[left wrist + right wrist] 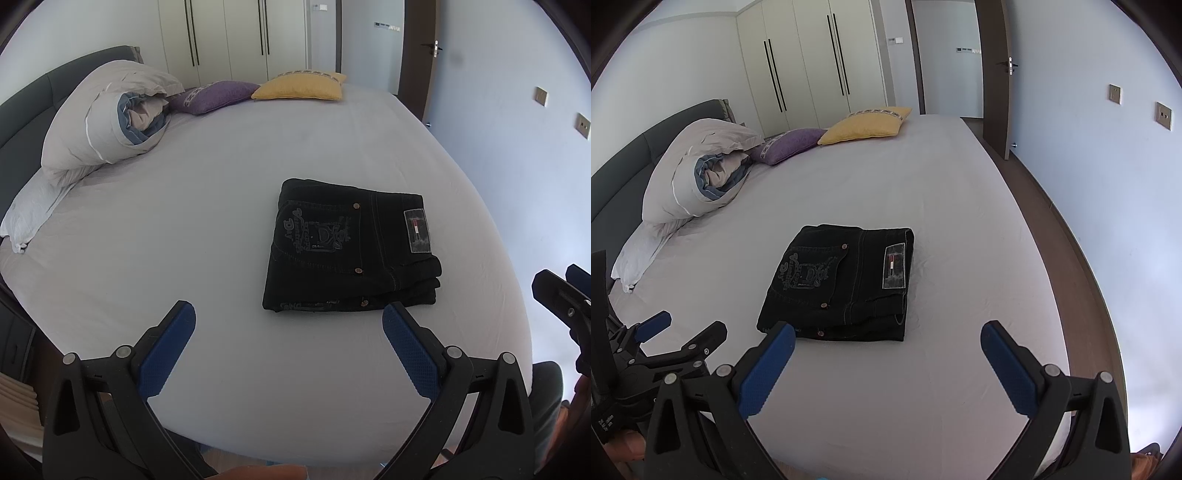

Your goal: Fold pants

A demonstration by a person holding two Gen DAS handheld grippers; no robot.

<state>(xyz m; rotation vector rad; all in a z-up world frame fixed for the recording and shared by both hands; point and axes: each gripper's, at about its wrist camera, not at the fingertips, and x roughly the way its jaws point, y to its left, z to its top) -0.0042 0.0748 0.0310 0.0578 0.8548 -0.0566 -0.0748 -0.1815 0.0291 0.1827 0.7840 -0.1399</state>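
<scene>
The left claw (289,317) is spread wide and pinches nothing; the right claw (888,338) is likewise spread and empty. Both hang above the near edge of the bed (221,221), just short of the pants (351,247). The pants lie as a compact dark stack on the sheet, back pocket and label patch upward, well apart from the rolled duvet (107,122) at the headboard end. The folding looks finished, so the step in hand is probably a clean retreat. To do it well, draw both claws straight back from the pants without snagging the layered open edge that faces them.
</scene>
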